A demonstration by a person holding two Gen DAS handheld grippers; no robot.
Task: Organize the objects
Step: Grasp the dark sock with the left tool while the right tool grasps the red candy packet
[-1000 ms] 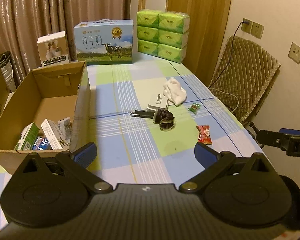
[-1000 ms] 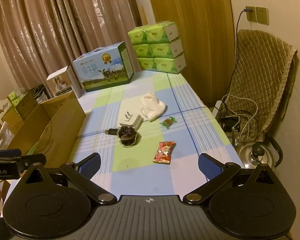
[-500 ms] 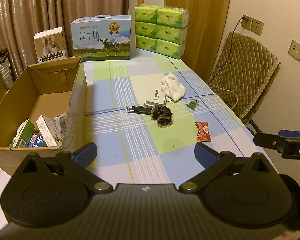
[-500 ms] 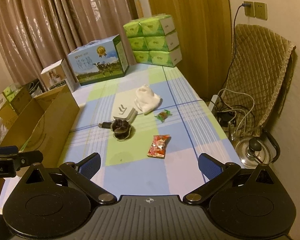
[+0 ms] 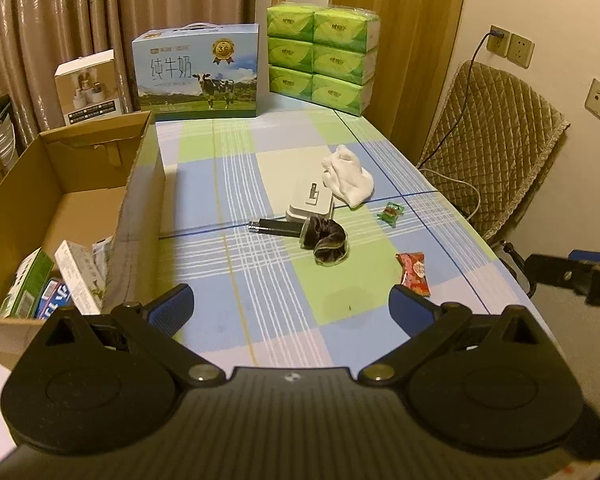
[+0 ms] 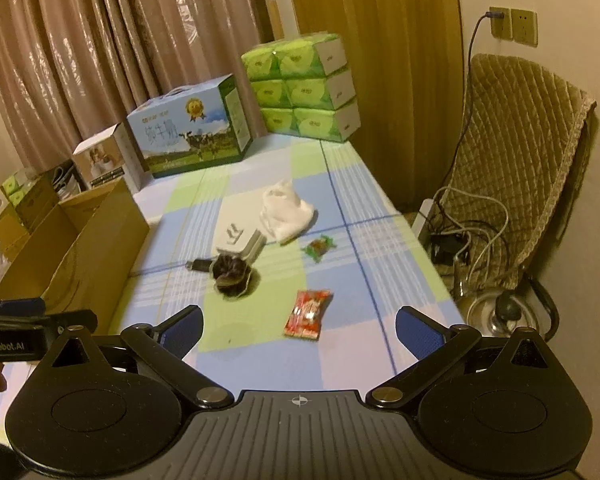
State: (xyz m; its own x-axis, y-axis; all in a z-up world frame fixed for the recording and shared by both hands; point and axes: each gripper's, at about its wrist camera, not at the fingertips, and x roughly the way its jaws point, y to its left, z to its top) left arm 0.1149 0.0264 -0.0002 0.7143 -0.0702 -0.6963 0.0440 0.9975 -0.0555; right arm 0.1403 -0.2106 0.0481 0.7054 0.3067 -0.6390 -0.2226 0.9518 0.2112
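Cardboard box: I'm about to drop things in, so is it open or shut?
Open. The cardboard box has no flaps over its top, and small packets show inside at its near end.

The tablecloth [image 5: 260, 184] is checked in blue, green and white (with thin white stripes). A red snack packet [image 5: 414, 273] lies near; green tissue packs [image 5: 324, 52] stand far, with a white cloth [image 5: 348, 176] between.

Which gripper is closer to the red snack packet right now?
Right. The right gripper hovers just short of the red snack packet; the left gripper sits farther to its left.
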